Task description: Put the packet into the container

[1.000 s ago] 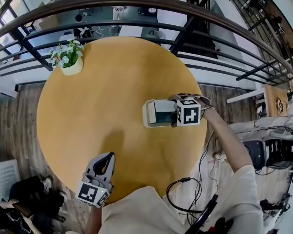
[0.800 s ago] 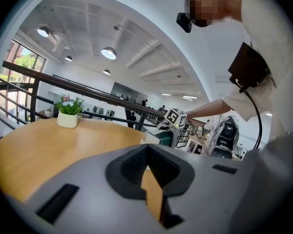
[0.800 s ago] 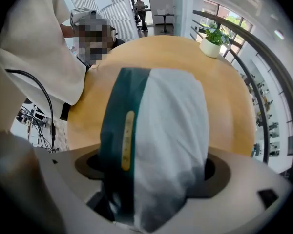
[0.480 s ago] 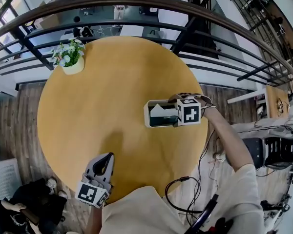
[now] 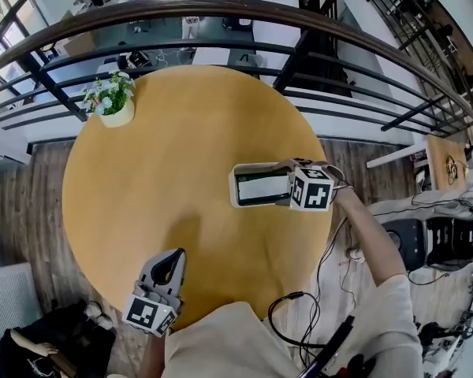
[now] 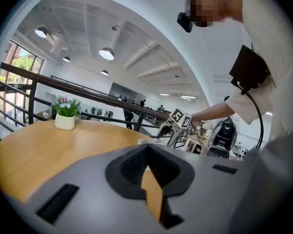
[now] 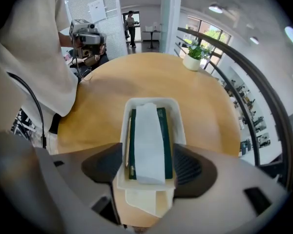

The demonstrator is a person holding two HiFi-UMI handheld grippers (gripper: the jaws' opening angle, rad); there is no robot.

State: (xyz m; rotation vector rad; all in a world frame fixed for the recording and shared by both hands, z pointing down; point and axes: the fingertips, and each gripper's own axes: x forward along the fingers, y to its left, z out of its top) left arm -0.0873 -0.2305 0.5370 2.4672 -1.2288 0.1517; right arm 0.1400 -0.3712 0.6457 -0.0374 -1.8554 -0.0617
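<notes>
A white rectangular container [image 5: 235, 186] [image 7: 151, 100] stands on the right side of the round wooden table [image 5: 165, 172]. A dark green packet with a white flap [image 5: 262, 186] [image 7: 149, 145] lies flat inside it. My right gripper [image 5: 288, 186] [image 7: 147, 162] hovers at the container's near end. Its jaws are closing, with that end and the packet's edge showing between them, and the pads press on nothing. My left gripper [image 5: 173, 257] [image 6: 146, 147] rests shut and holds nothing at the table's near edge, far from the container.
A white pot of flowers [image 5: 110, 101] [image 6: 65, 116] [image 7: 193, 57] stands at the table's far left. A dark metal railing [image 5: 221, 10] curves behind the table. A black cable [image 5: 288, 305] hangs by the person's body.
The packet, tilted up in the container a second ago, now lies flat. My right gripper has drawn back slightly to the right. The left gripper has not moved.
</notes>
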